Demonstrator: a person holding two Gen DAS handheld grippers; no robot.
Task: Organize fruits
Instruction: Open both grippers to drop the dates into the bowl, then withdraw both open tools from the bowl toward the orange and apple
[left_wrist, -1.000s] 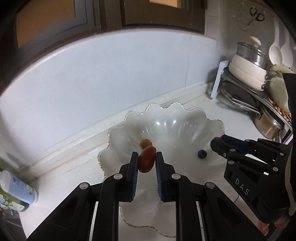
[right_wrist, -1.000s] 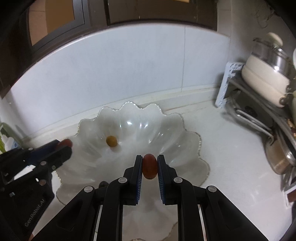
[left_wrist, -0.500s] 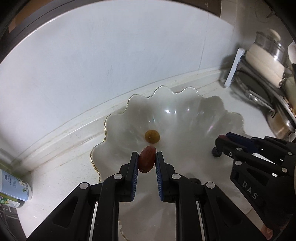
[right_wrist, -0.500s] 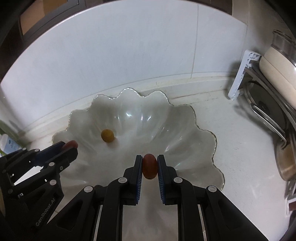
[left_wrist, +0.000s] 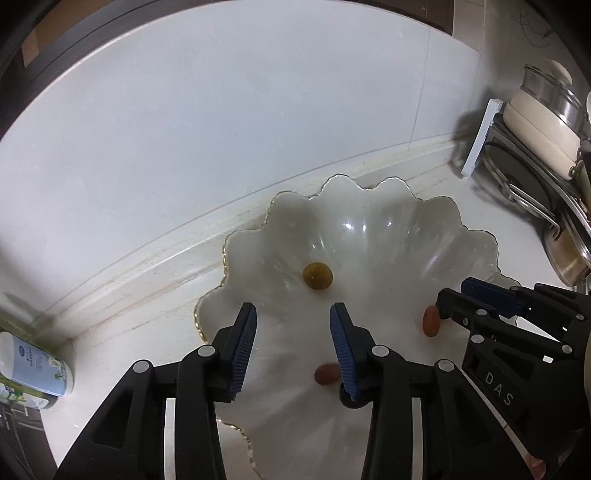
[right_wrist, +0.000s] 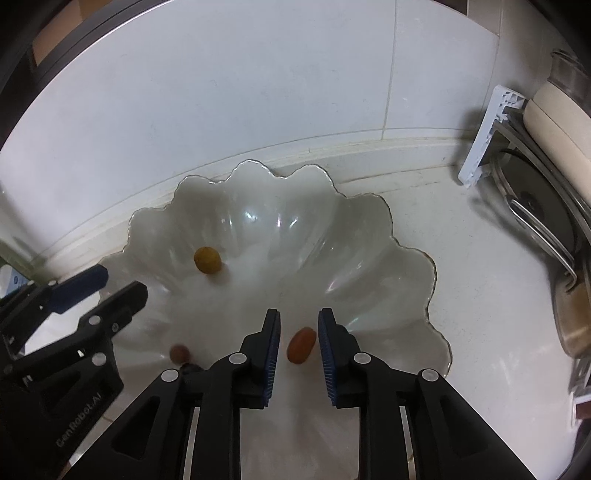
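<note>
A scalloped glass bowl (left_wrist: 229, 251) (right_wrist: 413, 258) sits on the white counter by the wall. A yellow-brown fruit (left_wrist: 317, 276) (right_wrist: 208, 260) lies in its middle. My left gripper (left_wrist: 291, 332) (right_wrist: 123, 282) hangs over the bowl, its jaws opening and nothing between them. One red oval fruit (left_wrist: 327, 373) (right_wrist: 180, 353) lies loose in the bowl below it, partly behind the right finger. My right gripper (right_wrist: 299, 341) (left_wrist: 452, 293) is opening too. A second red fruit (right_wrist: 301, 345) (left_wrist: 431, 321) lies in the bowl between its pads, which stand clear of it.
A metal rack (left_wrist: 524, 192) with a cream pot (left_wrist: 539, 122) and lids stands at the right. A white bottle (left_wrist: 35, 369) lies at the left counter edge. The tiled wall (right_wrist: 258, 92) rises right behind the bowl. A small dark berry (right_wrist: 190, 367) peeks out beside my right gripper.
Both grippers were shut on a red fruit each; now both have opened and the two fruits lie in the bowl. Both hands came lower over the bowl first.
</note>
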